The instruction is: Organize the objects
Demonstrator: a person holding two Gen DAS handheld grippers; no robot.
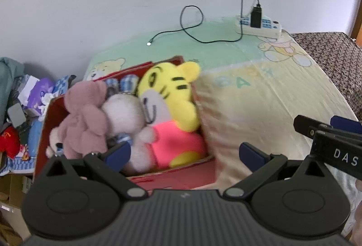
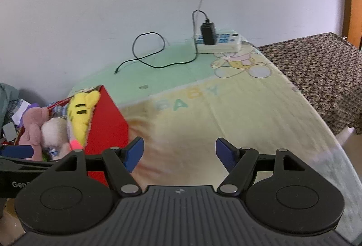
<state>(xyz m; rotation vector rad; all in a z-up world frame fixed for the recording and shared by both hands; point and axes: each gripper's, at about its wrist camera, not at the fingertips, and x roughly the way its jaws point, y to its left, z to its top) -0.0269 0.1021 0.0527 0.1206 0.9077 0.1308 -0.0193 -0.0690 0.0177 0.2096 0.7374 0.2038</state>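
Observation:
A red cardboard box [image 1: 178, 177] stands at the left edge of the bed and holds several plush toys: a yellow tiger in pink [image 1: 172, 99], a white plush [image 1: 124, 110] and a dusty-pink plush [image 1: 86, 114]. My left gripper [image 1: 184, 154] is open and empty just above the box's near rim. My right gripper [image 2: 179, 153] is open and empty over the bare sheet, right of the box [image 2: 106, 123]. The tiger [image 2: 81, 114] shows in the right wrist view too. The right gripper's body [image 1: 334, 144] shows at the left wrist view's right edge.
A pastel baby-print sheet [image 2: 203, 110] covers the bed. A white power strip with a black charger [image 2: 217, 42] and a looping black cable [image 2: 149, 53] lie at the far end by the wall. Clutter [image 1: 29, 105] is piled left of the box. A brown patterned blanket [image 2: 316, 69] lies right.

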